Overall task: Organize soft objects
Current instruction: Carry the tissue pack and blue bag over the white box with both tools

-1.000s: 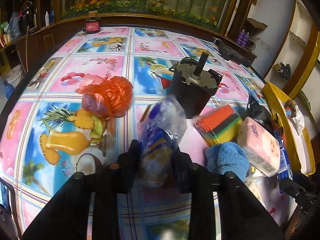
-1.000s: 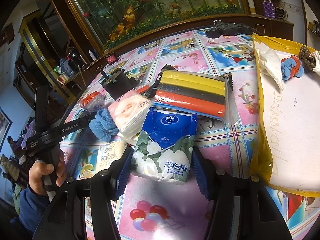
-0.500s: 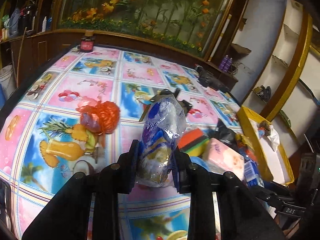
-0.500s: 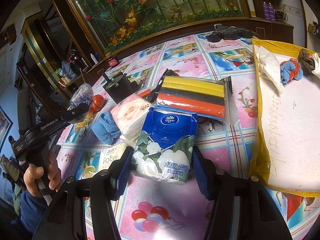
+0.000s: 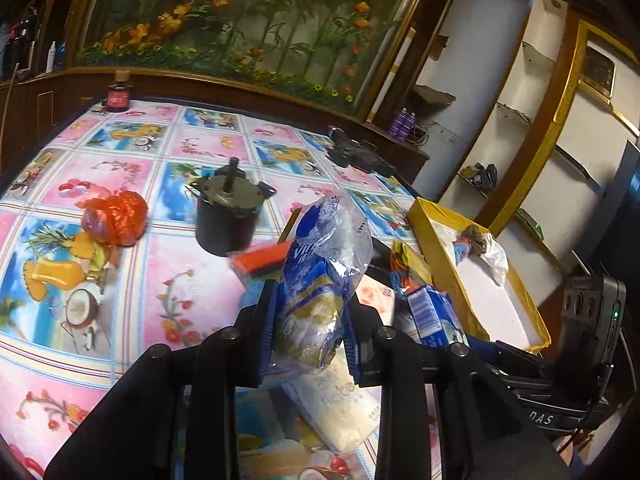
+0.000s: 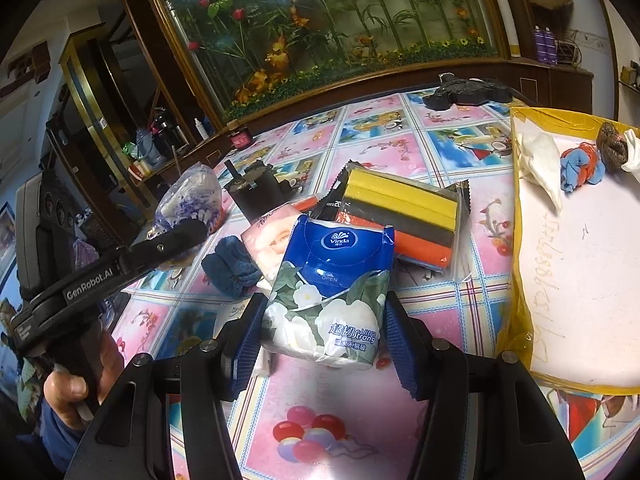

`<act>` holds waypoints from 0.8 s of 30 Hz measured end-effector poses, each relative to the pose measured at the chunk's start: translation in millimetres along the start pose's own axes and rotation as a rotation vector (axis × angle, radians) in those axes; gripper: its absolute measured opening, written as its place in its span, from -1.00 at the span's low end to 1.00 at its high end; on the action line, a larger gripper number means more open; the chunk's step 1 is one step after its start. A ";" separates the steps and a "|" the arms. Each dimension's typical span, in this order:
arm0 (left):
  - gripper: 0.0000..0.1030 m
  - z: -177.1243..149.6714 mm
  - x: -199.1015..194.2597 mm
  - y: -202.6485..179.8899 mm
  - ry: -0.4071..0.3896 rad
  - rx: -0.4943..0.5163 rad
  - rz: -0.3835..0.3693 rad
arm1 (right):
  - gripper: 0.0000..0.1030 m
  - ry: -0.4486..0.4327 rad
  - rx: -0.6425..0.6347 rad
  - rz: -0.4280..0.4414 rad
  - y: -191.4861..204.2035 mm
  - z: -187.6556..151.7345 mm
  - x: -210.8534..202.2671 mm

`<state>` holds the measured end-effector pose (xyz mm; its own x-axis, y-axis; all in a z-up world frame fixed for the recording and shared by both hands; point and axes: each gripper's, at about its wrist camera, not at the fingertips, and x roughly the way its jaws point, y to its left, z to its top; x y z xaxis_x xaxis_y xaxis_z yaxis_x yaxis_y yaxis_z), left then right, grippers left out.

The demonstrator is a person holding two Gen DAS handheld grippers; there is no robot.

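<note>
Soft objects mostly remain piled on the surface; few lie in the yellow box. Left hand-held gripper clamps a lifted plastic-wrapped pack; right hand-held gripper clamps a Vinda tissue pack.

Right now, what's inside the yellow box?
The yellow box holds a white bag, a blue and orange cloth and a brown lump. Its near corner is out of frame.
</note>
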<state>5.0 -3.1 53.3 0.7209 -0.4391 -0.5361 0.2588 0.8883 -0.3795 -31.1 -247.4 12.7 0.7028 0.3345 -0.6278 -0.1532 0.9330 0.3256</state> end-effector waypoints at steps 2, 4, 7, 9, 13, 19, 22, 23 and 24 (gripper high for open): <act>-0.49 -2.0 0.3 -3.9 0.003 0.007 -0.008 | 0.10 -0.002 0.001 0.000 -0.7 0.2 -0.3; -0.49 -3.2 -0.4 -5.6 0.000 0.009 -0.011 | 0.10 -0.006 0.002 -0.003 -0.9 0.2 -1.1; -0.49 -4.7 0.0 -7.0 0.002 0.008 -0.012 | 0.10 -0.015 0.004 -0.003 -1.2 -0.5 -3.6; -0.49 -5.4 0.0 -8.1 0.001 0.006 -0.012 | 0.10 -0.021 0.007 -0.005 -1.9 -0.9 -5.5; -0.49 -7.4 -0.3 -11.4 0.000 0.007 -0.018 | 0.10 -0.037 0.006 -0.009 -1.8 -3.8 -10.6; -0.49 -9.0 1.2 -25.7 0.017 0.017 -0.035 | 0.10 -0.027 0.024 -0.038 -12.3 -6.2 -24.6; -0.49 -4.5 -0.7 -41.9 0.009 0.050 -0.043 | 0.10 -0.072 0.044 -0.034 -21.9 -3.3 -46.3; -0.49 -2.9 -0.6 -47.9 0.010 0.060 -0.048 | 0.10 -0.088 0.050 -0.039 -25.4 -2.1 -54.0; -0.49 -1.3 0.0 -54.6 0.014 0.069 -0.057 | 0.10 -0.108 0.061 -0.042 -31.1 -0.4 -63.0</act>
<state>-10.0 -51.7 73.0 0.6950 -0.4905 -0.5257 0.3430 0.8688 -0.3572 -70.9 -297.4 41.8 0.7790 0.2763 -0.5629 -0.0819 0.9348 0.3455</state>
